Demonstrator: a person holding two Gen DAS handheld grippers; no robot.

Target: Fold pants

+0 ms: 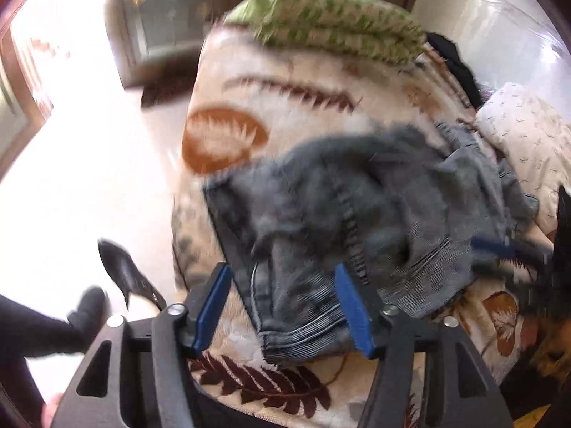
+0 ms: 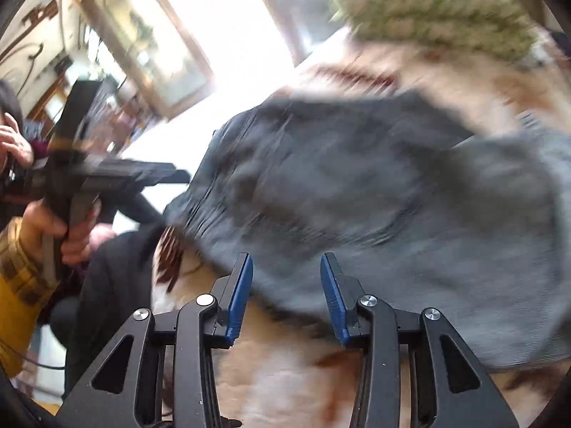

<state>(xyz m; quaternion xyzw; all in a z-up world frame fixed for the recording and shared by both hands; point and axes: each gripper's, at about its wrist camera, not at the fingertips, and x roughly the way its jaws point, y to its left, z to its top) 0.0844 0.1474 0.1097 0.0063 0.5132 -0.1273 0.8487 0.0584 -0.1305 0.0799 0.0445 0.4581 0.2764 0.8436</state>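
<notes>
Grey pants (image 1: 357,214) lie bunched on the leaf-print blanket (image 1: 285,392), a hem at six o'clock beneath my left gripper (image 1: 282,306). Its jaws stand apart astride that hem, pressing nothing: released, I'd say, to line up a fresh hold. My right gripper (image 2: 285,296) hovers parted over the near edge of the cloth, empty too. Green pillow (image 1: 332,25) sits at twelve, clear of the work.

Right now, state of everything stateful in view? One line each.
Jeans: crumpled, not folded, lying on the blanket.
Left gripper: open, jaws astride a jeans hem, not pinching it.
Right gripper: open, nothing gripped, jeans edge just ahead.
Blanket: spread over the bed.
Green pillow: lying at the far end.
</notes>
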